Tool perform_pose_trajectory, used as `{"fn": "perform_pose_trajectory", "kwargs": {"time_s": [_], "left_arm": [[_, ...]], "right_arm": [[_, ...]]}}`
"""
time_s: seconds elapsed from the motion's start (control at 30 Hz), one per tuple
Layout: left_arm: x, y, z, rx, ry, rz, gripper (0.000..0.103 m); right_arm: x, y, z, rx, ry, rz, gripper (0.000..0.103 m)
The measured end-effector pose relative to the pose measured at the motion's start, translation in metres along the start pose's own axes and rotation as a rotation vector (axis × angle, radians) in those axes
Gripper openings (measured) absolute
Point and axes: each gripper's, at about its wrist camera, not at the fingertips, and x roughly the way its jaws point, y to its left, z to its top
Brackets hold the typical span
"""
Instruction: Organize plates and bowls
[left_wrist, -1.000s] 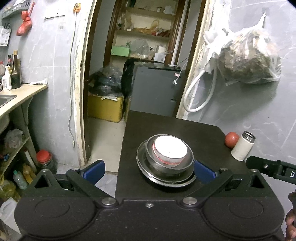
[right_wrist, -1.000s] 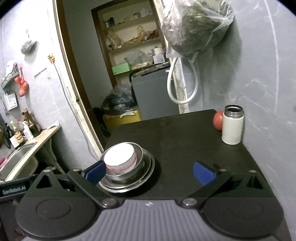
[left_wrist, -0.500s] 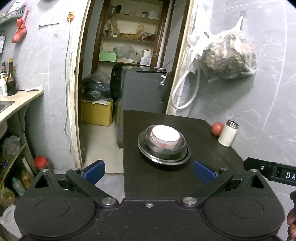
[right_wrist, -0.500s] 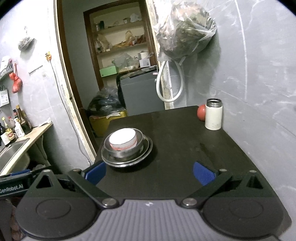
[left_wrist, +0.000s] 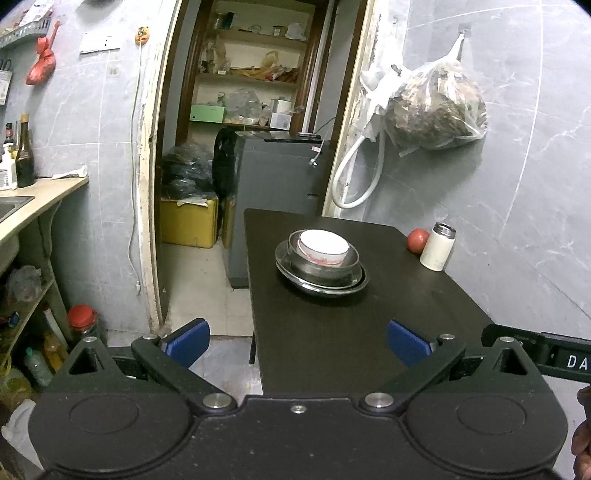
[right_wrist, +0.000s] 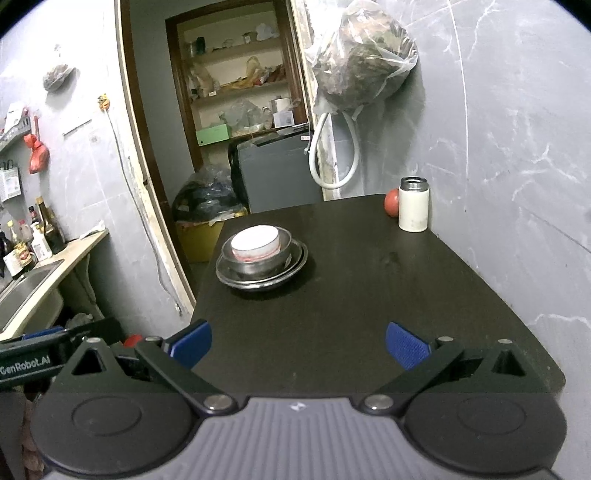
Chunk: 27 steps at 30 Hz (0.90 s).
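Note:
A white bowl with a red band (left_wrist: 324, 248) (right_wrist: 255, 243) sits nested in a steel bowl (left_wrist: 325, 264) (right_wrist: 255, 262), which rests on a steel plate (left_wrist: 321, 284) (right_wrist: 262, 278) on the dark table (left_wrist: 351, 325) (right_wrist: 351, 295). My left gripper (left_wrist: 297, 339) is open, held back near the table's near-left corner, well short of the stack. My right gripper (right_wrist: 297, 343) is open too, over the table's near edge, with nothing between its blue pads (right_wrist: 406, 345).
A white flask with a steel top (left_wrist: 437, 246) (right_wrist: 413, 205) and a red tomato (left_wrist: 418, 240) (right_wrist: 392, 203) stand at the table's far right by the wall. A counter with a sink (right_wrist: 33, 280) and bottles lies left. A doorway opens behind the table.
Both grippers have drawn back from the stack, which now looks smaller and farther off. The stack itself has not moved. Both stay open.

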Motion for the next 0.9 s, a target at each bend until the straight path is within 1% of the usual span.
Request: {"fn": "perform_pose_trajectory", "kwargs": {"time_s": [0.37, 0.9], "left_arm": [[-0.011, 0.000, -0.012, -0.001, 0.018, 0.004, 0.102], [-0.009, 0.000, -0.013, -0.001, 0.026, 0.006, 0.102]], "right_arm": [[-0.010, 0.000, -0.017, 0.004, 0.024, -0.005, 0.103], [-0.004, -0.001, -0.016, 0.012, 0.031, -0.012, 0.103]]}}
